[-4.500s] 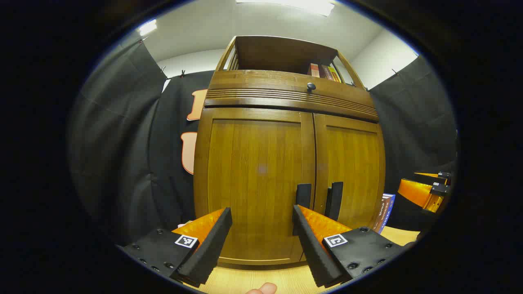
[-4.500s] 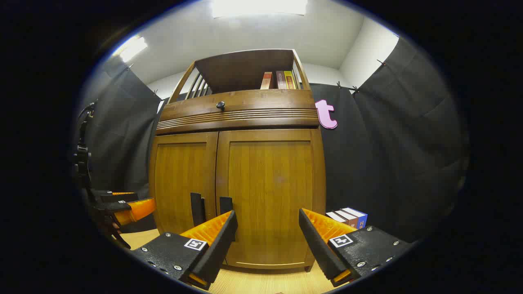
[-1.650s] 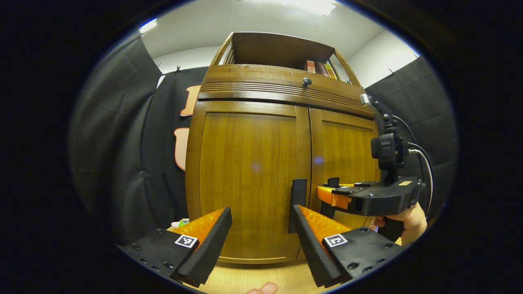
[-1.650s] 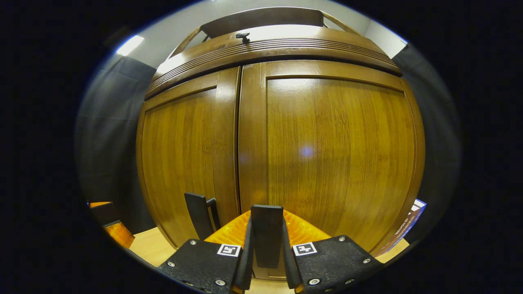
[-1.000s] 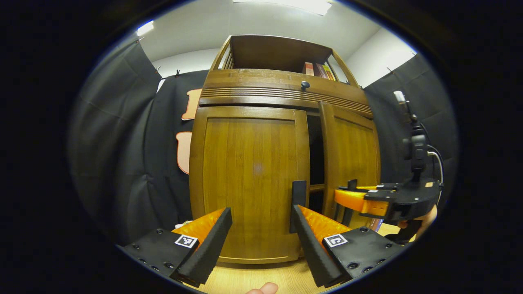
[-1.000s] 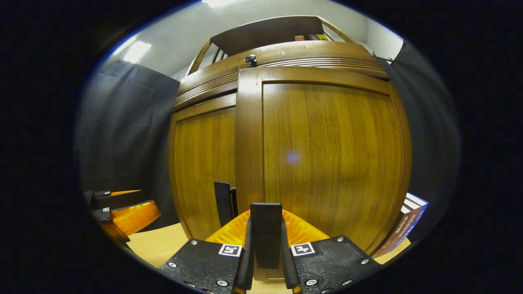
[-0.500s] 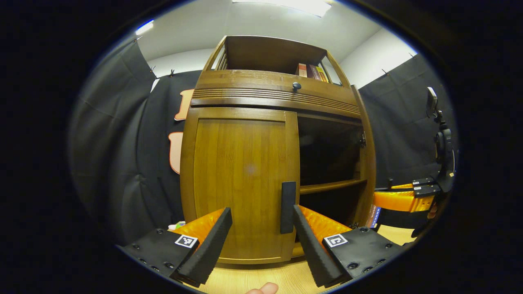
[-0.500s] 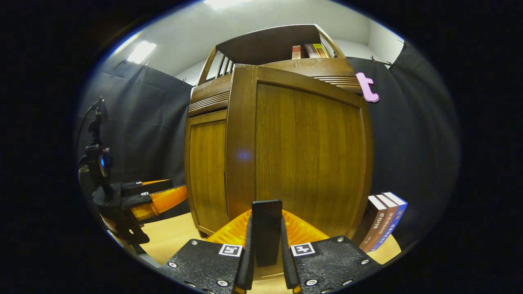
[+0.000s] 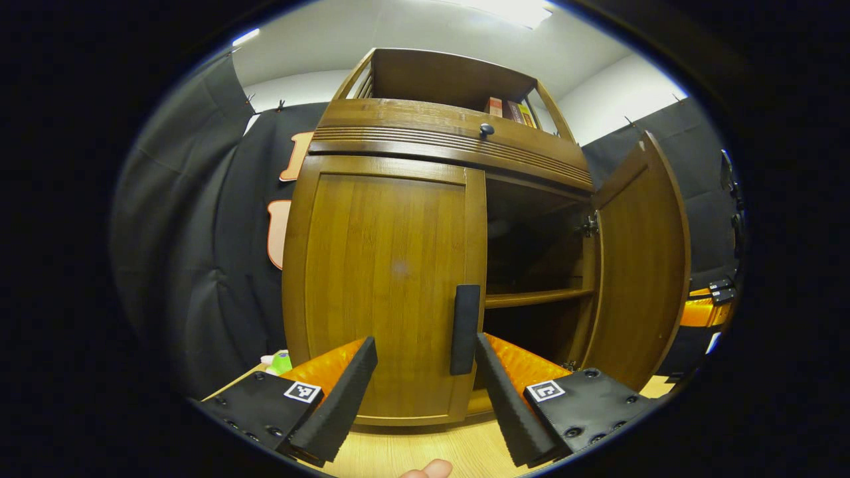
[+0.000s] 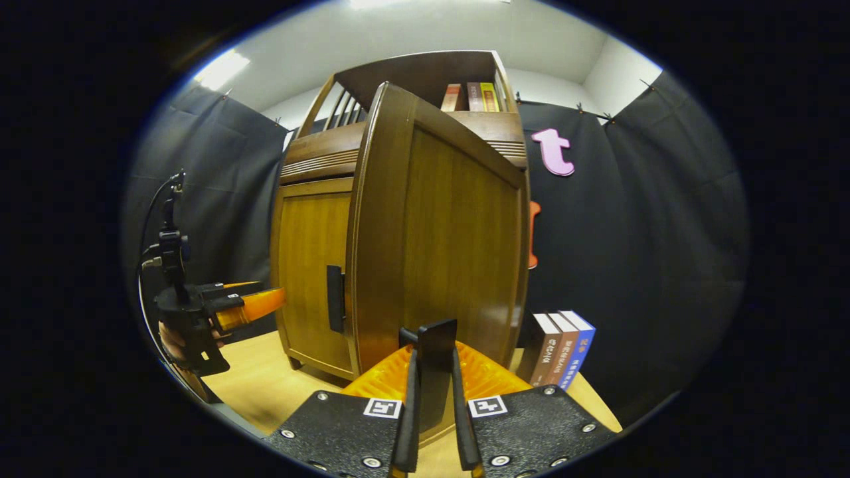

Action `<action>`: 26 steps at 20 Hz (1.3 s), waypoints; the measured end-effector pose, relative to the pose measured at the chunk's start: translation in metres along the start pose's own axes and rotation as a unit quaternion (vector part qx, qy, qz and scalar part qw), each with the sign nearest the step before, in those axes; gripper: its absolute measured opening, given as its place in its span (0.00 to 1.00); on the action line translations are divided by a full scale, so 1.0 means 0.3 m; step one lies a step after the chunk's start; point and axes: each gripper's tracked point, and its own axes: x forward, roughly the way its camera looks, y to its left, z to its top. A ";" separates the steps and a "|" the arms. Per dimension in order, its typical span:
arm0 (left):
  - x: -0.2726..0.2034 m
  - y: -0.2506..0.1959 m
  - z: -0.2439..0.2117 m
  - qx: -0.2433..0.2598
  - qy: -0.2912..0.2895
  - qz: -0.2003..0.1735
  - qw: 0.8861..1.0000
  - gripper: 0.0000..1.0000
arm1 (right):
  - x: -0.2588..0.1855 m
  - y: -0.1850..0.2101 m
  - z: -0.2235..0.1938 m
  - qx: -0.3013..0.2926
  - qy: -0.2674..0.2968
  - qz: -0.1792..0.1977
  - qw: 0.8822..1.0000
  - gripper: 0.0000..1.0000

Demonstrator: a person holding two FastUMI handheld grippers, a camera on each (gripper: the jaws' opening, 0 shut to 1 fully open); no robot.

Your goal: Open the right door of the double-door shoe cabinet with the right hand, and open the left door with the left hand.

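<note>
The brown wooden shoe cabinet (image 9: 451,136) stands on a light wooden table. Its right door (image 9: 641,265) is swung wide open, baring a dark inside with one shelf (image 9: 538,297). In the right gripper view that door (image 10: 458,252) stands close in front, and my right gripper (image 10: 433,385) is shut on its black handle (image 10: 435,362). The left door (image 9: 385,279) is closed, with its black handle (image 9: 465,328) just ahead of my left gripper (image 9: 425,362), slightly right of the middle. My left gripper is open and holds nothing; it also appears far left in the right gripper view (image 10: 255,305).
Three books (image 10: 564,348) stand on the table to the right of the cabinet, behind the open door. More books (image 9: 508,109) sit in the top shelf above a drawer knob (image 9: 487,129). A small green thing (image 9: 282,362) lies left of the cabinet.
My right gripper closed on the right door's handle and pulled the door from closed to wide open. My left gripper stayed open and came slightly closer to the left door's handle.
</note>
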 end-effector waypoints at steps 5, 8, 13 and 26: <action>0.014 0.001 -0.019 -0.009 0.005 0.000 1.000 0.95 | -0.061 -0.122 0.000 -0.001 0.003 -0.052 0.999 0.16; 0.022 -0.003 -0.029 -0.012 0.009 0.000 1.000 0.97 | -0.088 -0.196 -0.004 -0.007 0.004 -0.075 0.997 0.12; 0.022 0.014 -0.016 0.004 0.008 0.024 1.000 0.94 | -0.112 -0.300 -0.005 -0.009 0.012 -0.085 0.996 0.06; -0.020 -0.063 0.060 0.026 -0.002 0.041 0.999 0.95 | -0.118 -0.449 -0.019 0.041 0.020 -0.023 0.999 0.13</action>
